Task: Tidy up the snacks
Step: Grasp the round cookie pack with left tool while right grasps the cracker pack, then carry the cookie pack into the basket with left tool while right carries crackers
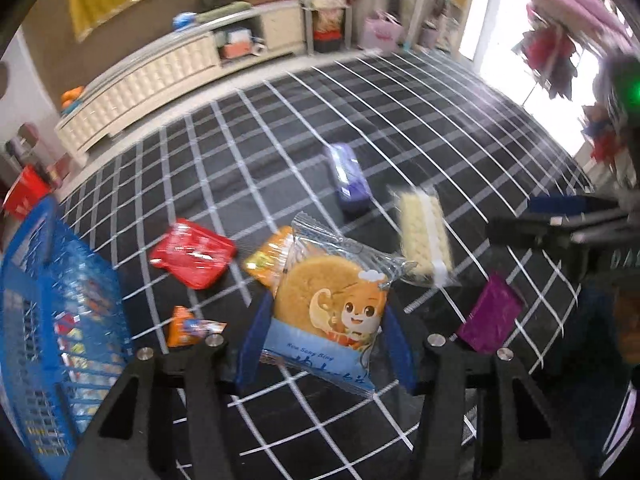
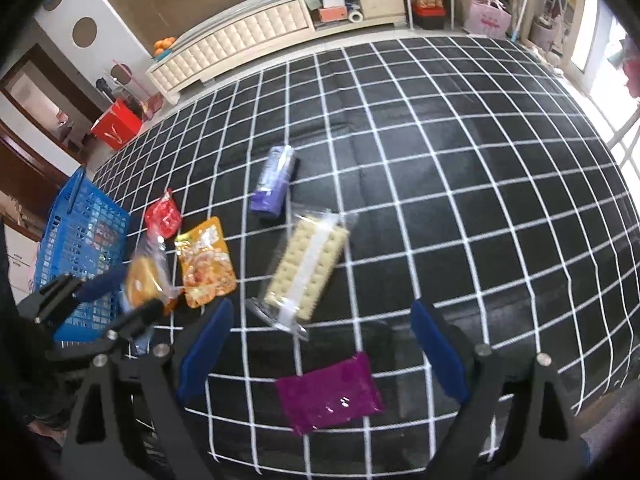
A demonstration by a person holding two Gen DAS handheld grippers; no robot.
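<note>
My left gripper (image 1: 326, 316) is shut on a clear-wrapped round cake packet (image 1: 328, 304) with a cartoon mascot, held above the checked cloth; it also shows in the right wrist view (image 2: 142, 276) beside the blue basket (image 2: 80, 240). The basket (image 1: 44, 320) holds several snacks. My right gripper (image 2: 320, 344) is open above a purple packet (image 2: 328, 394). On the cloth lie a cracker pack (image 2: 306, 272), an orange bag (image 2: 206, 268), a red packet (image 2: 162, 216) and a violet tube pack (image 2: 274, 184).
A small orange packet (image 1: 188, 326) lies near the basket. The black cloth with white grid (image 2: 460, 200) covers the surface. A white cabinet (image 2: 240, 48) and a red box (image 2: 116, 124) stand beyond its far edge.
</note>
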